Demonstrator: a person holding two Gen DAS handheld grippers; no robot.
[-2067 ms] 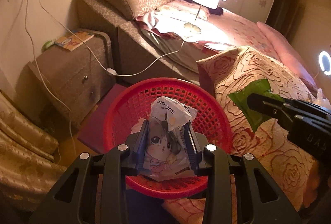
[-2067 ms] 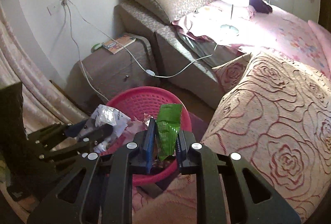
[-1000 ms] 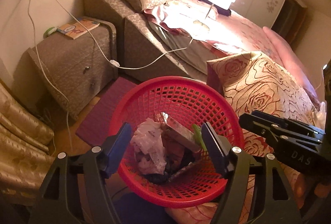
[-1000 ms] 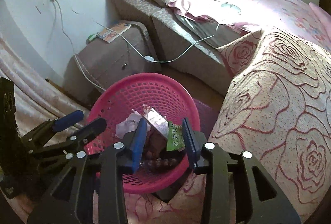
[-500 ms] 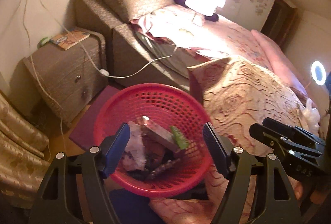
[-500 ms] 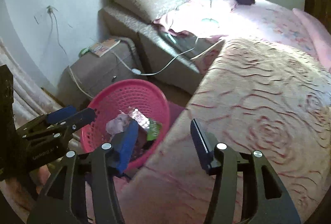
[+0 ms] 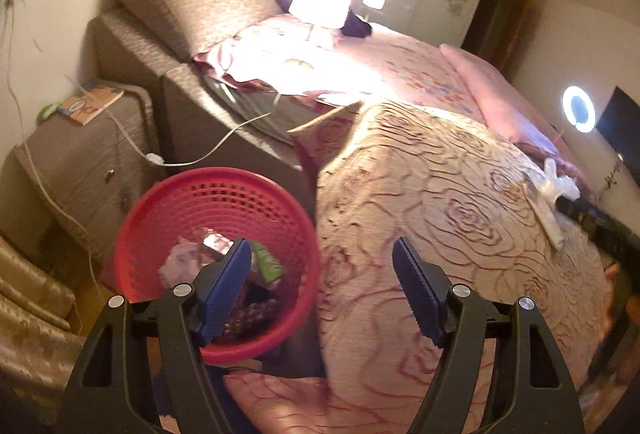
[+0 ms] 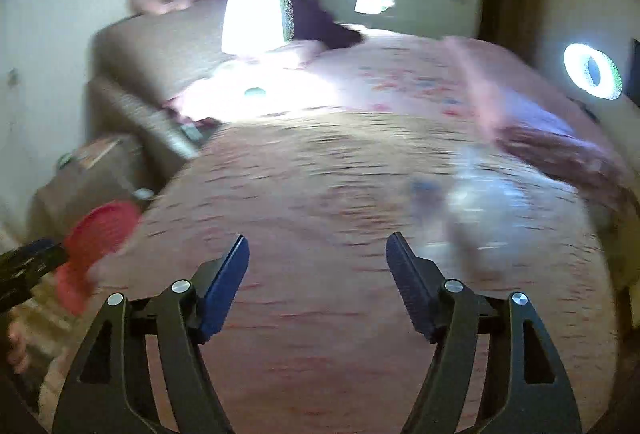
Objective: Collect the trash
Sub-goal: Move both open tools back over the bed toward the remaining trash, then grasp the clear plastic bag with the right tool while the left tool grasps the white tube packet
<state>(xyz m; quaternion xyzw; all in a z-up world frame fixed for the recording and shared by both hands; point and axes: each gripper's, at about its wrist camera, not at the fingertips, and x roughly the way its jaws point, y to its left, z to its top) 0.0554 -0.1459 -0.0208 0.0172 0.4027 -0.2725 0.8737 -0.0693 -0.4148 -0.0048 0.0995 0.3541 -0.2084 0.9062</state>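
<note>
Jaws of both my grippers spread, empty; white wrappers (image 7: 550, 199) lie on the bed, ahead-right (right gripper (image 8: 316, 266) nearer).

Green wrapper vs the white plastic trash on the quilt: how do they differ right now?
The green wrapper lies inside the red basket among other trash; the white plastic trash lies on the rose quilt. The green wrapper is small and flat; the white plastic trash looks larger and crumpled. Neither is held: the left gripper is open and empty.
</note>
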